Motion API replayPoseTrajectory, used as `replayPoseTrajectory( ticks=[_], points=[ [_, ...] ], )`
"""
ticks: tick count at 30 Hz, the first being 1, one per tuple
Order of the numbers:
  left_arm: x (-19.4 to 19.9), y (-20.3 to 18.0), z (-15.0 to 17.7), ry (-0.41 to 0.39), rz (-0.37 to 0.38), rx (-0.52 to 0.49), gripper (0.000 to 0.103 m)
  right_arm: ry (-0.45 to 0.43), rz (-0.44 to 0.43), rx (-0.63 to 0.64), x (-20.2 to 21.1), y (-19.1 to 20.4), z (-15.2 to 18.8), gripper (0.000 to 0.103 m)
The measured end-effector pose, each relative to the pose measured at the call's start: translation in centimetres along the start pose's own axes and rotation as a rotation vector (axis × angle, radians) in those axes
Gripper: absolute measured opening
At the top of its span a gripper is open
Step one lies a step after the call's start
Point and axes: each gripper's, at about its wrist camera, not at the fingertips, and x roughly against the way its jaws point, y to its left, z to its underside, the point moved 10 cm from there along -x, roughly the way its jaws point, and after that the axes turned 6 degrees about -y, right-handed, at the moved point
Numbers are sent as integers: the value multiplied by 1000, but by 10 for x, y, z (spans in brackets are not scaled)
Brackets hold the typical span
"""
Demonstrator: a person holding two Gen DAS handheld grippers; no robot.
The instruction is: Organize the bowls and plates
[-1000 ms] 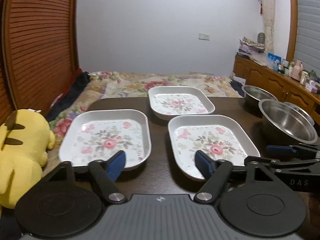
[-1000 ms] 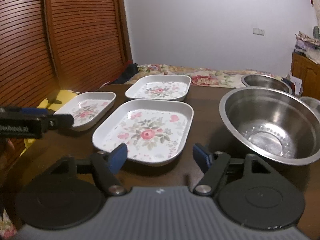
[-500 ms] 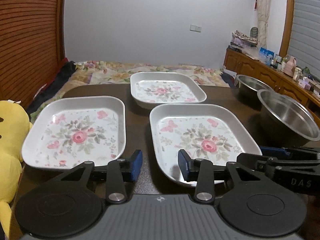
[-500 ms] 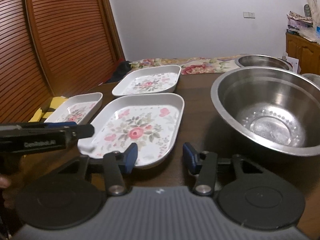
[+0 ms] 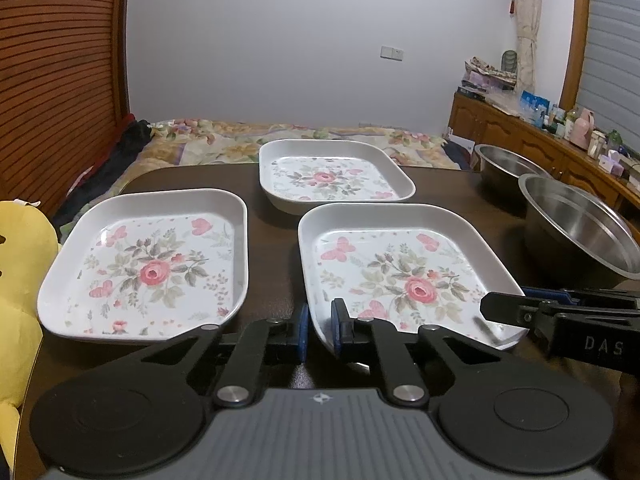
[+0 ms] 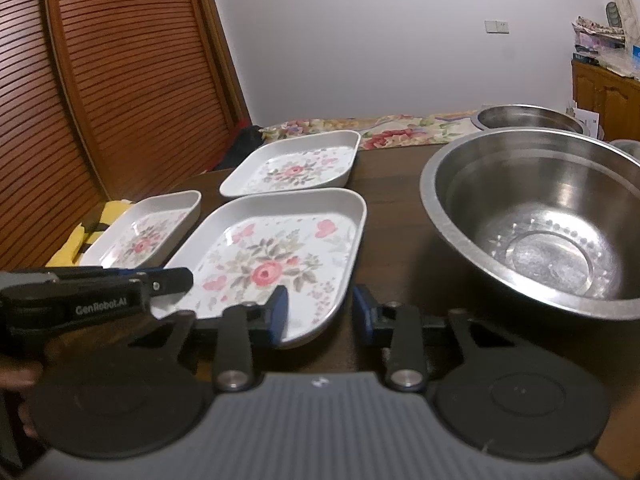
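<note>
Three white floral plates lie on a dark table (image 5: 272,236): one left (image 5: 148,268), one far (image 5: 328,176), one near right (image 5: 400,276). My left gripper (image 5: 320,334) has its blue pads closed on the near-left rim of the near right plate. In the right wrist view that plate (image 6: 280,256) lies ahead, and my right gripper (image 6: 320,314) is partly open around its near right corner, not gripping. A large steel bowl (image 6: 536,216) stands to the right, a second steel bowl (image 6: 528,118) behind it.
A yellow plush toy (image 5: 16,280) sits off the table's left edge. A bed with a floral cover (image 5: 280,140) lies beyond the table. A wooden cabinet (image 5: 560,152) with small items runs along the right wall. Slatted wooden doors (image 6: 100,100) stand left.
Both grippers moved in on the near right plate. The left jaws narrowed from wide open to closed on its rim. The right jaws narrowed partly.
</note>
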Motion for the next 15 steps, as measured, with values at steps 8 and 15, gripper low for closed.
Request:
replayPoseTrajectory(
  ticks=[8,15],
  points=[
    [5,2,-2,12,21,24,12,-1,-5,-27,1,-3,0,25],
    [31,1,-5,-30,25,23,13,3,-41,-48,7,-2,3,23]
  ],
)
